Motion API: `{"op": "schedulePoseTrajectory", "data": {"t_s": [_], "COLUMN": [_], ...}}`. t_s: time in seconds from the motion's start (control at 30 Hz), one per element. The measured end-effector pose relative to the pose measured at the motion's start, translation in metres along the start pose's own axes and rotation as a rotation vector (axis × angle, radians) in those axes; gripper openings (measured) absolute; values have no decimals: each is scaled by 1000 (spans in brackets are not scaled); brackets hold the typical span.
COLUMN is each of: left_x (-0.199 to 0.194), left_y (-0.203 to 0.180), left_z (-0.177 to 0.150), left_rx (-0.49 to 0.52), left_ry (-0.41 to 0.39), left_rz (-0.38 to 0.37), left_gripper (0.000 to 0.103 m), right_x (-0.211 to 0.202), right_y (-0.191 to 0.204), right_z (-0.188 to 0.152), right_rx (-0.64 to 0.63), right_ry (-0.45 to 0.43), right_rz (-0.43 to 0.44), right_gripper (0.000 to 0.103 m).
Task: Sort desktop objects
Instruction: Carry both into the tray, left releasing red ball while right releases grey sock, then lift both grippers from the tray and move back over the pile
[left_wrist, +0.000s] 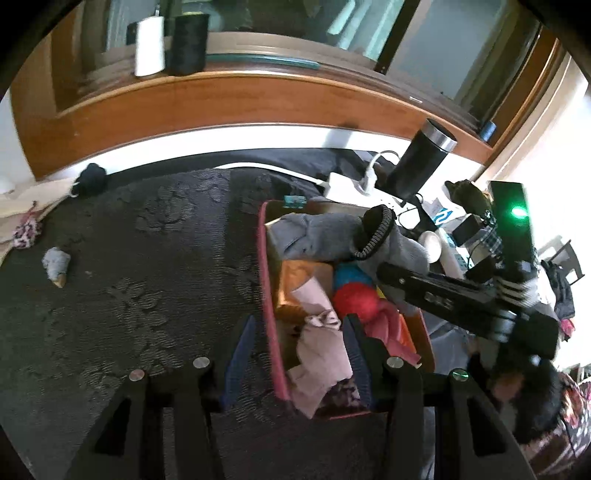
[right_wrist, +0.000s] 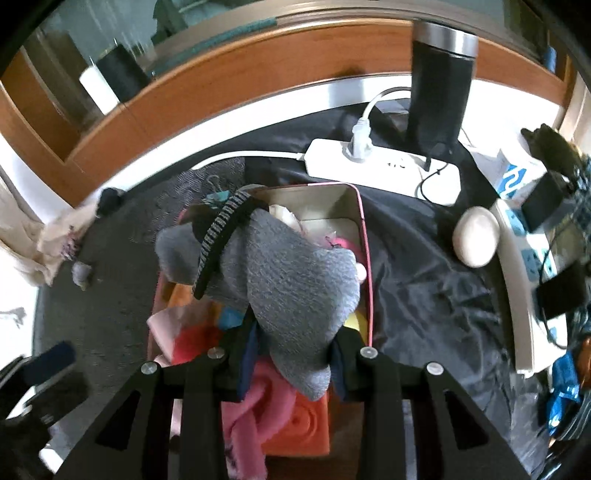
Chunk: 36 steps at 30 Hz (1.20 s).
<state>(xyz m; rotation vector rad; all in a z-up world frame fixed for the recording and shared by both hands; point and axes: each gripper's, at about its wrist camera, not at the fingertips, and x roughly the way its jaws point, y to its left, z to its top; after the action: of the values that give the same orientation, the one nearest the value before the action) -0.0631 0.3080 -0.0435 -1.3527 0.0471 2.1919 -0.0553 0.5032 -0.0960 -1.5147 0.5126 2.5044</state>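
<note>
a: where do we have the grey sock (right_wrist: 295, 280)?

b: our right gripper (right_wrist: 293, 354) is clamped on it, fingers pinching its lower end, and it hangs over the pink box (right_wrist: 364, 236). its dark striped cuff (right_wrist: 221, 236) tips toward the far left corner of the box. from the left wrist view we see the same sock (left_wrist: 332, 236) above the box (left_wrist: 266, 280).

a: and our left gripper (left_wrist: 295, 354)?

b: its fingers stand apart with nothing between them, straddling the near left wall of the box. inside we see a pale pink cloth (left_wrist: 319, 347), a red ball (left_wrist: 356, 301) and a blue one (left_wrist: 349, 277) just behind it.

a: what are we working on?

b: a dark patterned cloth (left_wrist: 129, 258) over the table. on its left part lies a small grey bundle (left_wrist: 56, 264), well apart from the box, and a dark ball (left_wrist: 90, 179) sits by the far edge.

a: and the room?

b: a wooden window sill (left_wrist: 240, 103) runs along the far side with a white roll (left_wrist: 149, 46) and a black roll (left_wrist: 188, 44) on it. right of the box we see a white power strip (right_wrist: 388, 168), a black tumbler (right_wrist: 439, 88) with a steel rim and a pale egg-shaped thing (right_wrist: 476, 236).
</note>
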Motion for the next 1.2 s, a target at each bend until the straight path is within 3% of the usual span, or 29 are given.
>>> {"op": "schedulePoseTrajectory", "data": {"t_s": [0.13, 0.27, 0.37, 0.43, 0.5, 0.53, 0.57, 0.93, 1.07, 1.2], "left_x": [-10, -17, -19, -21, -23, -24, -25, -45, -55, -64], "left_y": [7, 13, 19, 29, 39, 42, 49, 131, 172, 218], "left_z": [-4, -8, -12, -14, -17, -18, -18, -32, -37, -40], "left_rx": [-8, -16, -33, -60, -87, -97, -112, -242, -294, -353], "left_ry": [-11, -16, -13, -7, -3, -4, -9, -25, -37, -52], "left_rz": [30, 36, 37, 41, 47, 51, 58, 116, 149, 185], "left_gripper": [51, 51, 51, 51, 55, 63, 65, 65, 65, 65], "right_x": [16, 20, 16, 12, 2, -3, -8, -61, -67, -53], "right_y": [13, 13, 9, 8, 13, 15, 17, 44, 87, 144], "right_z": [8, 14, 13, 10, 8, 7, 6, -7, -8, -10], "right_rx": [-89, -95, -77, -62, -48, -41, -35, 41, -3, -76], "right_ry": [1, 3, 4, 3, -18, -28, -39, -153, -169, -131], "right_rz": [-91, -107, -79, -55, -47, -43, -39, 8, 60, 122], "right_gripper": [36, 36, 41, 62, 67, 67, 67, 70, 70, 70]}}
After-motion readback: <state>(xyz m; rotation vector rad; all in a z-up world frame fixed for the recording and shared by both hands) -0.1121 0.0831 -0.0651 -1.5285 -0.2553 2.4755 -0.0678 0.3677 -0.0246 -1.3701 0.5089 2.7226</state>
